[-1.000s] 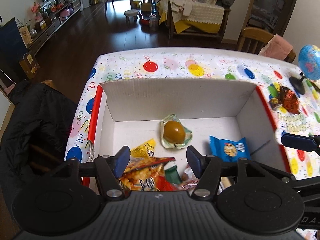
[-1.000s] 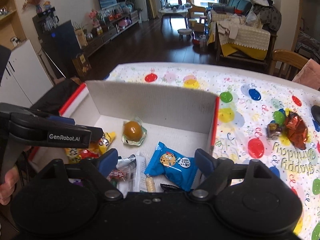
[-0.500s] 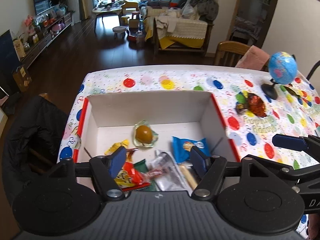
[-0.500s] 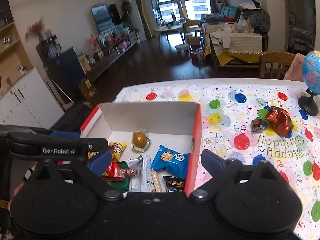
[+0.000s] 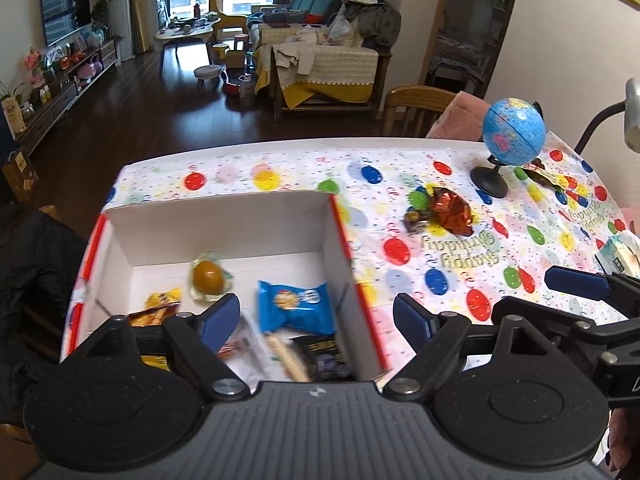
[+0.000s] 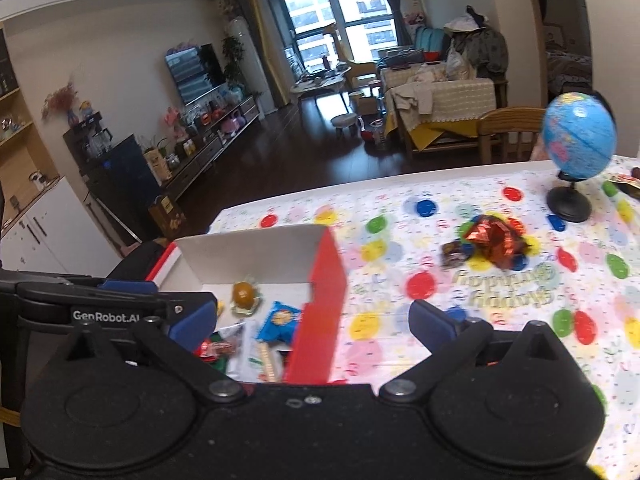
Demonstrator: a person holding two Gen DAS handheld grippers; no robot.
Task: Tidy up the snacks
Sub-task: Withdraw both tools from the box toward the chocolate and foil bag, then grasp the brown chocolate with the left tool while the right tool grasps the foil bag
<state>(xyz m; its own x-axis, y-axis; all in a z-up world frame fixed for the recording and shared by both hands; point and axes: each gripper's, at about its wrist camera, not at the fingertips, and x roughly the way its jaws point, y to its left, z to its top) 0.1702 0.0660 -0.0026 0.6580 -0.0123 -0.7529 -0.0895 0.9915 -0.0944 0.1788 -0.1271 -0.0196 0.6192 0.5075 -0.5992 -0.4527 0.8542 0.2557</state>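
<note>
A white cardboard box [image 5: 216, 224] with red edges stands on the balloon-print tablecloth. In it lie a round brown sweet [image 5: 206, 278], a blue cookie packet [image 5: 296, 306], a yellow packet [image 5: 162, 300] and several more wrappers. My left gripper [image 5: 316, 318] hovers over the box's near right corner, jaws opening, nothing between them. My right gripper [image 6: 314, 320] hangs above the box's red side wall [image 6: 320, 312], jaws opening wide and empty. On the cloth to the right lie a red foil snack [image 5: 450, 212] [image 6: 494, 240] and a small dark candy [image 5: 416, 220] [image 6: 452, 258].
A blue globe [image 5: 514, 132] [image 6: 578, 142] on a black stand sits at the table's far right. A wooden chair [image 5: 416, 110] with a pink cloth stands behind the table, a dark jacket [image 5: 24, 280] left of the box. A white-and-teal packet [image 5: 618, 254] lies at the right edge.
Both grippers have pulled back and up from the box and swung right, so the globe and more of the cloth show. Both pairs of jaws stand wider than before.
</note>
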